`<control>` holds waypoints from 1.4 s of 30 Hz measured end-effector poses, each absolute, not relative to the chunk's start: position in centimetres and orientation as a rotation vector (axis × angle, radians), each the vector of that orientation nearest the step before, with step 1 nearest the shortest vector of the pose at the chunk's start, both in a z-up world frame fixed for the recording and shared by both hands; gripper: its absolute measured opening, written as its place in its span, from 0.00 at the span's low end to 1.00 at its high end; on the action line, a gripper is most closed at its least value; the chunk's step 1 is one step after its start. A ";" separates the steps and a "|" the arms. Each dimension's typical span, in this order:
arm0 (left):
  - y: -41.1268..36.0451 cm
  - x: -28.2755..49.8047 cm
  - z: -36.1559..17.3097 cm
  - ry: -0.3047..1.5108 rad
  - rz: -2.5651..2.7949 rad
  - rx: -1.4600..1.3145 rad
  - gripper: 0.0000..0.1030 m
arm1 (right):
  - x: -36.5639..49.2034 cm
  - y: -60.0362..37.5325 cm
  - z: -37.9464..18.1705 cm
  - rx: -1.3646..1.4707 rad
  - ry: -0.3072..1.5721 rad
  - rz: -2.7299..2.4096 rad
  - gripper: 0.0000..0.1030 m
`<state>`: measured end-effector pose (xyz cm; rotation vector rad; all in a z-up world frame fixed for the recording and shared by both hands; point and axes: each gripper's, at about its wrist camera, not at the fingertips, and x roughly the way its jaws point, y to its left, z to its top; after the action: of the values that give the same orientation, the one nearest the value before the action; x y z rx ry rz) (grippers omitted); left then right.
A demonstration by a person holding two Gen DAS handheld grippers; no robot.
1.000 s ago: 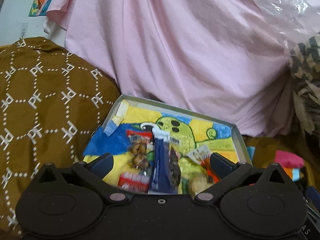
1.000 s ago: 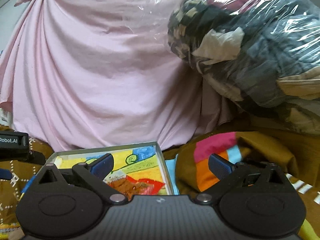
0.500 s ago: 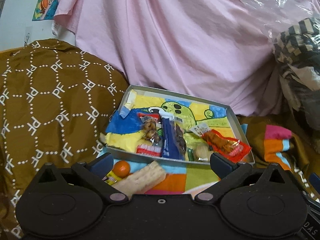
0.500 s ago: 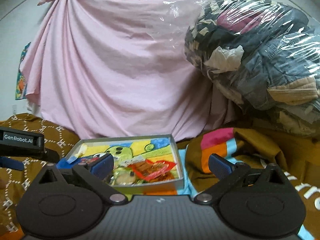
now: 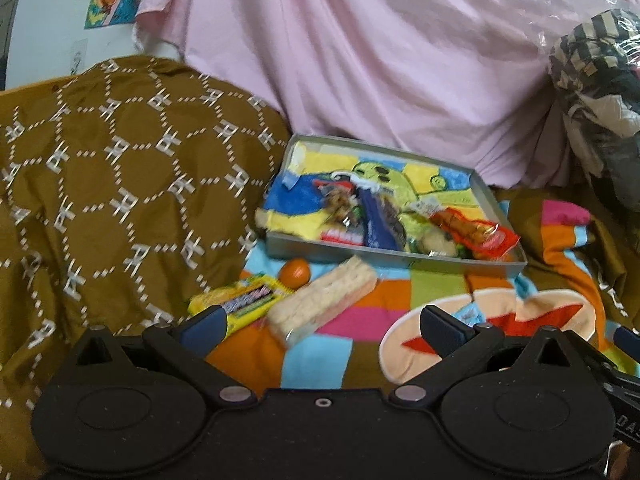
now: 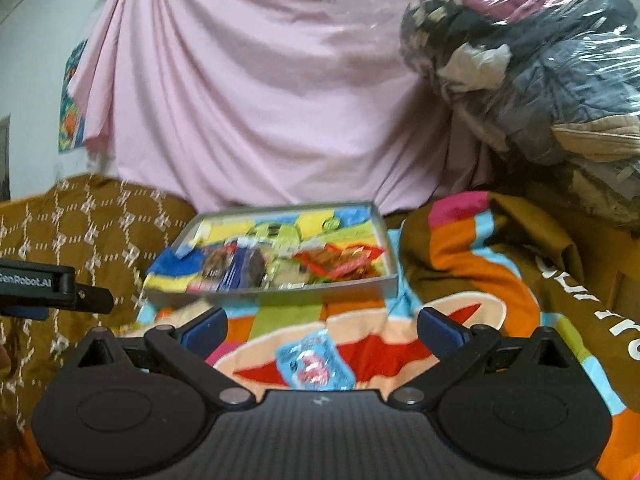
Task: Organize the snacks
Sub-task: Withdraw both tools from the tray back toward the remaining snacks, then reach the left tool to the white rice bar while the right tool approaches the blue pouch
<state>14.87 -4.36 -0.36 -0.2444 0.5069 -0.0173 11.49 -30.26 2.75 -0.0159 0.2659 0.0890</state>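
Observation:
A grey tray with a colourful drawn lining lies on the bright patterned blanket and holds several snack packets, among them a red packet and a dark blue one. In front of it lie a pale wafer bar, a yellow packet and a small orange ball. My left gripper hangs open above these, holding nothing. A light blue wrapped candy lies between the fingers of my open right gripper, untouched.
A brown patterned cushion rises on the left. Pink cloth hangs behind the tray. A plastic-wrapped bundle of clothes sits at the right, above folded brown blanket. The left gripper's body shows at the right view's left edge.
Both grippers have pulled back from the tray. The loose snacks in front of it and the blue candy have come into view. Both stay open.

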 end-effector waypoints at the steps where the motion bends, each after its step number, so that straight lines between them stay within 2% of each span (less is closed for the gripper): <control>1: -4.2 14.6 -0.5 0.511 -0.015 -0.245 0.99 | 11.5 -30.0 2.7 -0.026 0.278 0.092 1.00; 19: -2.7 12.7 -4.2 0.586 -0.026 -0.179 0.99 | 11.5 -25.9 0.7 -0.166 0.463 0.141 1.00; 42: -3.2 16.2 -5.7 0.609 -0.043 -0.112 0.99 | 14.5 -24.8 -1.2 -0.206 0.629 0.167 1.00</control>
<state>16.24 -3.16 -5.74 -0.1115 0.6094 -0.0430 14.51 -24.77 -1.23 -0.2062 0.6289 0.1675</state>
